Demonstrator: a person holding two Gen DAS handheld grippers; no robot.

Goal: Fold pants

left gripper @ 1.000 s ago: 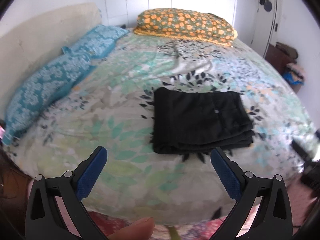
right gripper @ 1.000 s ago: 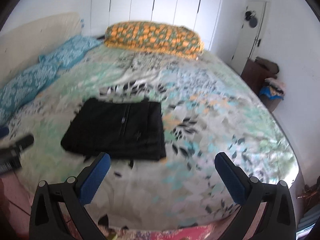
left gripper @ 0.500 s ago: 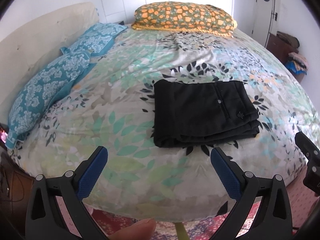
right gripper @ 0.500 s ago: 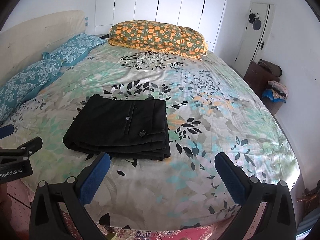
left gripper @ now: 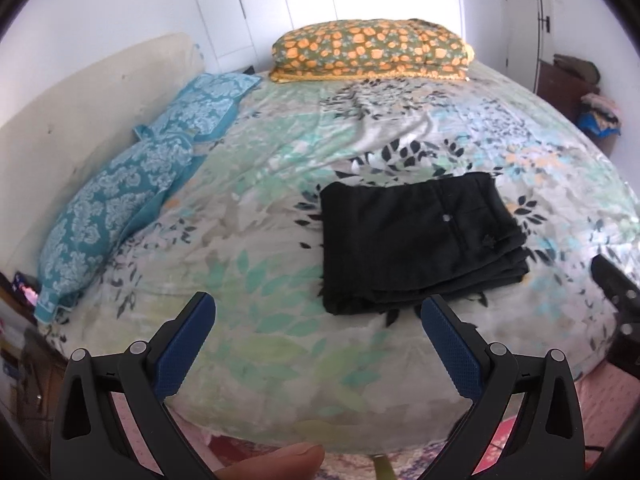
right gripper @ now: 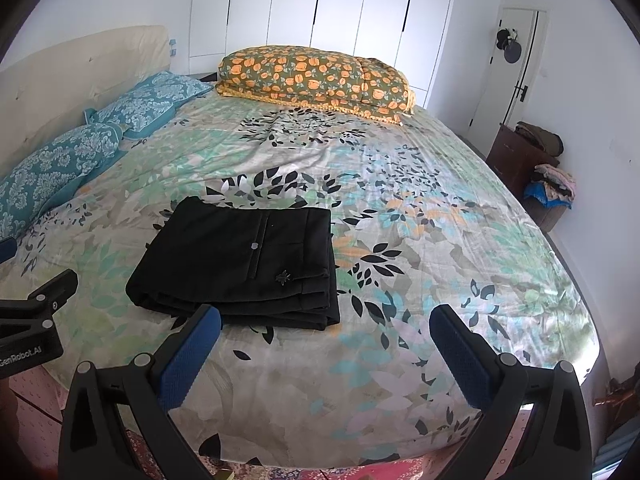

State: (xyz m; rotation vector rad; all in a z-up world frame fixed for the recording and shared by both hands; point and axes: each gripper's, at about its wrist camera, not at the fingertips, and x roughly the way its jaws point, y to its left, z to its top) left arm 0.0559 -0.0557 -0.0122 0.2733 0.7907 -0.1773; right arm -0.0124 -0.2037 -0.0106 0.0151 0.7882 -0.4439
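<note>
The black pants [left gripper: 420, 240] lie folded into a compact rectangular stack on the floral bedsheet [left gripper: 260, 220], near the bed's front edge. They also show in the right wrist view [right gripper: 244, 264], with a small button on top. My left gripper [left gripper: 318, 312] is open and empty, held back from the bed's edge, to the near left of the pants. My right gripper [right gripper: 326, 322] is open and empty, near the front edge, to the near right of the pants. Neither touches the cloth.
Two teal patterned pillows [right gripper: 60, 160] lie along the cream headboard [right gripper: 60, 76] at left. An orange floral folded quilt [right gripper: 316, 76] sits at the far end. A dark cabinet with piled clothes [right gripper: 536, 160] stands at right by a door.
Both grippers have stayed open and drawn slightly back and steadied. The folded pants have not moved.
</note>
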